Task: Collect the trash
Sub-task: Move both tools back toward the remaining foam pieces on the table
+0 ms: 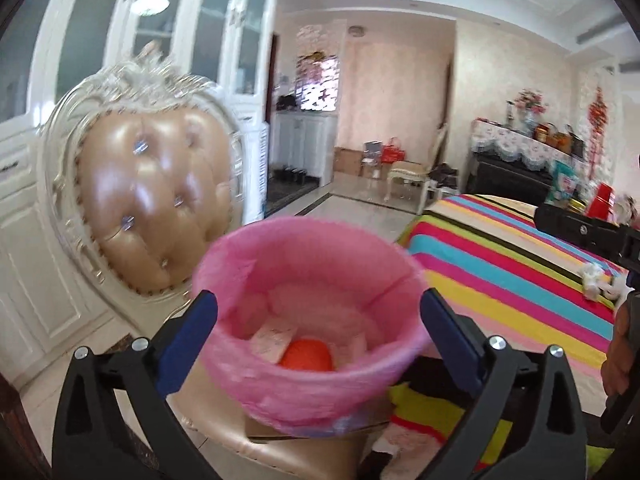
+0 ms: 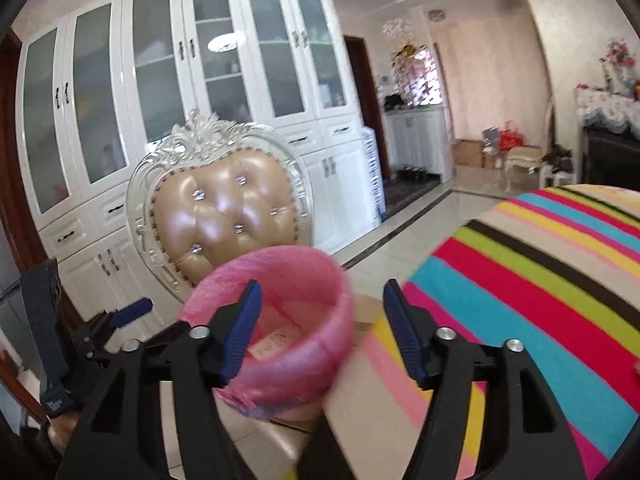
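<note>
Left claw (image 1: 319,322) wide — pink-lined bin (image 1: 310,320) between fingers, right claw (image 2: 322,330) wide, empty.

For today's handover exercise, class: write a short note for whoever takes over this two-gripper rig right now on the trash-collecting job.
Left gripper: open, empty, its fingers either side of the round bin lined with a pink plastic bag.
Right gripper: open, empty, over the bin's right rim.
Bin sits on a cardboard box on the padded tan leather chair, beside the table with the striped multicoloured cloth.
Done: a round orange item and white paper scraps lie in the bin.
Left: crumpled white trash is on the table.
</note>
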